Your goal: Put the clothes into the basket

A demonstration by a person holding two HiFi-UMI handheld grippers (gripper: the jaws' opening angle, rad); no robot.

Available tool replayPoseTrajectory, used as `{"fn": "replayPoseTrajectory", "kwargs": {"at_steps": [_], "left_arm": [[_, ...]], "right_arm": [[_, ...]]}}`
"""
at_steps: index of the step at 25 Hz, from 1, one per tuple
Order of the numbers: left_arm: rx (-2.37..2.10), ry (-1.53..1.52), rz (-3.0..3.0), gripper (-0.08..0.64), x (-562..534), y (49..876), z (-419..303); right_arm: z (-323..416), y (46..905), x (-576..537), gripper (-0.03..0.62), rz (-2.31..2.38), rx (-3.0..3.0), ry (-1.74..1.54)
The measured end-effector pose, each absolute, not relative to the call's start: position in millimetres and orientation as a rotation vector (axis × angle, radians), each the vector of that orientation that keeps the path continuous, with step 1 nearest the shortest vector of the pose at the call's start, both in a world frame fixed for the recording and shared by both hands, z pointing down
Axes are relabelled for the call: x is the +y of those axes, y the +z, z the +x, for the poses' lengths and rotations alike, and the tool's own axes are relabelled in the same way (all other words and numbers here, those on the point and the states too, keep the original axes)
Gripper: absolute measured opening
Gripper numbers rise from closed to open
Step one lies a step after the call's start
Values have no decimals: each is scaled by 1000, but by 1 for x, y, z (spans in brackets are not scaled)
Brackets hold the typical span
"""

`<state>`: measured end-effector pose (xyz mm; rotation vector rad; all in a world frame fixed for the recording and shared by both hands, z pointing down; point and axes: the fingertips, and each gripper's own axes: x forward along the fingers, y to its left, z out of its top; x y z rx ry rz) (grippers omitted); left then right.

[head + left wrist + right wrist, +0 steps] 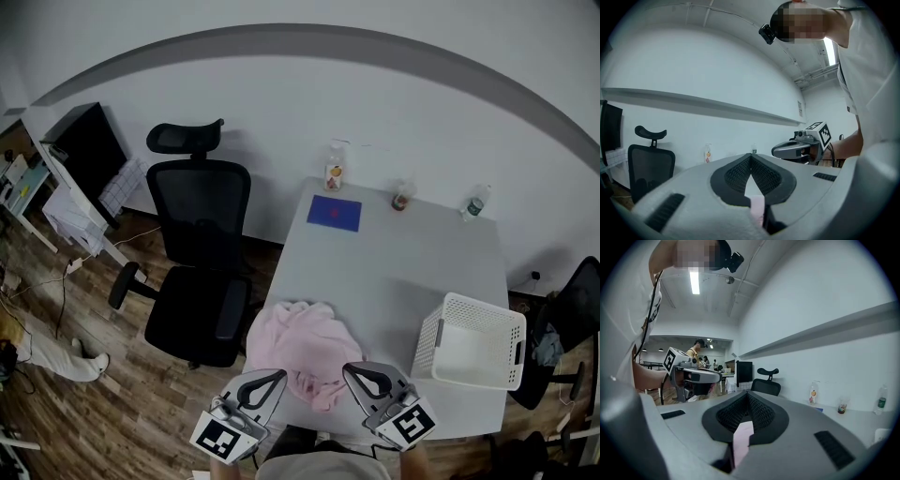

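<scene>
Head view: I note the pink garment (305, 349) bunched at the white table's (394, 253) 6 o'clock edge, with the white basket (428, 345) standing apart at the garment's 3 o'clock. Left gripper (277, 377) and right gripper (351, 369) each have jaws closed, pinching the pink garment.

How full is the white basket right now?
Empty: the basket shows a bare white inside; the pink cloth lies crumpled on the table.
</scene>
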<state>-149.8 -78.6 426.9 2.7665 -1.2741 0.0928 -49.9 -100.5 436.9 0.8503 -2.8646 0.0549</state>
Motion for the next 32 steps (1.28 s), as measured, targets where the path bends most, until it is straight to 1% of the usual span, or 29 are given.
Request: {"fn": "replayPoseTrajectory", "kwargs": {"at_steps": [10,12,15,28,32], "left_arm": [[-1216,158,2791,6,-114,440,-167],[-1199,170,2795,6,-120,443,-170],[-1171,194,2806,6,-129,448,-171],[-1112,284,2825,6,-145,464,-173],[-1119,311,2832,6,-145,467,-168]], "right_arm": [[-71,454,-134,10,802,-2716,-40],[-76,459,-139,33,786,-2690,-49],[-81,469,-147,93,745,-2629,-83],[-105,525,-164,196,544,-2340,-291],[-105,547,-165,225,477,-2308,-285]]}}
